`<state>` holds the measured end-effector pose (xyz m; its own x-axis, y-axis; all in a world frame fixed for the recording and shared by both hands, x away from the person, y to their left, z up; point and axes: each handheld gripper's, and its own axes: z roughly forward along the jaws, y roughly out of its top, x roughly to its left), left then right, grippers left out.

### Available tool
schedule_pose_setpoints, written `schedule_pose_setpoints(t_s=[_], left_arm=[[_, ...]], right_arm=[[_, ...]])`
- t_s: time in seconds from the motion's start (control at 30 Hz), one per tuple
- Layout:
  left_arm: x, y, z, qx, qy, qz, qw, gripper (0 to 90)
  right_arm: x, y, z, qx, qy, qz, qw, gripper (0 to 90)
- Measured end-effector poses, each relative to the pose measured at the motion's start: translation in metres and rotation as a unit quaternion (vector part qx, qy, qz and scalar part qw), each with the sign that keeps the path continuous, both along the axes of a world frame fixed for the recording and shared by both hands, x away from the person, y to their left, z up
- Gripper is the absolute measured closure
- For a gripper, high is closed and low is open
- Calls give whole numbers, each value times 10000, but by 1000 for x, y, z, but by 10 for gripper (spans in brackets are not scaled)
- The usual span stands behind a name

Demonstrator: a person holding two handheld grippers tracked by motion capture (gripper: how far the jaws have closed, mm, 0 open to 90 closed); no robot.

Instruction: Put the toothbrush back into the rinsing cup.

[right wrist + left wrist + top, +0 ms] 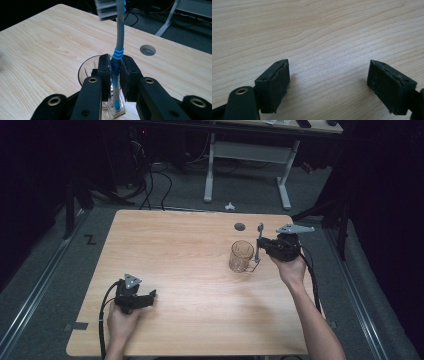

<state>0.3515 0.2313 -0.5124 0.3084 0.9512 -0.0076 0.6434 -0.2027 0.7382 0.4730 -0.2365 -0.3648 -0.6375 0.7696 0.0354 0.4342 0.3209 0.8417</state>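
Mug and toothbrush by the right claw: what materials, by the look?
Mug: clear glass or hard clear plastic; the wood grain shows through its wall, and which of the two is unclear. Toothbrush: smooth grey plastic handle with blue, probably rubbery, ribbed grip bands; the right claw is clamped on it.

The left tool (pixel 328 82) hangs close over the pale wood-grain counter (pixel 317 32), its two black jaws spread wide apart with bare counter between them. The rubber pads (pixel 279 85) face inward, gripping nothing.
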Motion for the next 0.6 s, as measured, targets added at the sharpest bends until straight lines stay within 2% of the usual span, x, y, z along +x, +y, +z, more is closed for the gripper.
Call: schedule_pose_setpoints(t_s=[0.3, 0.6], left_arm=[[0, 0, 0, 0, 0, 1, 10000, 188], [0, 0, 0, 1, 0, 0, 10000, 188]], right_arm=[[-2, -3, 0, -12, 51, -48, 10000, 794], [-2, -11, -9, 82, 156, -114, 9998, 795]])
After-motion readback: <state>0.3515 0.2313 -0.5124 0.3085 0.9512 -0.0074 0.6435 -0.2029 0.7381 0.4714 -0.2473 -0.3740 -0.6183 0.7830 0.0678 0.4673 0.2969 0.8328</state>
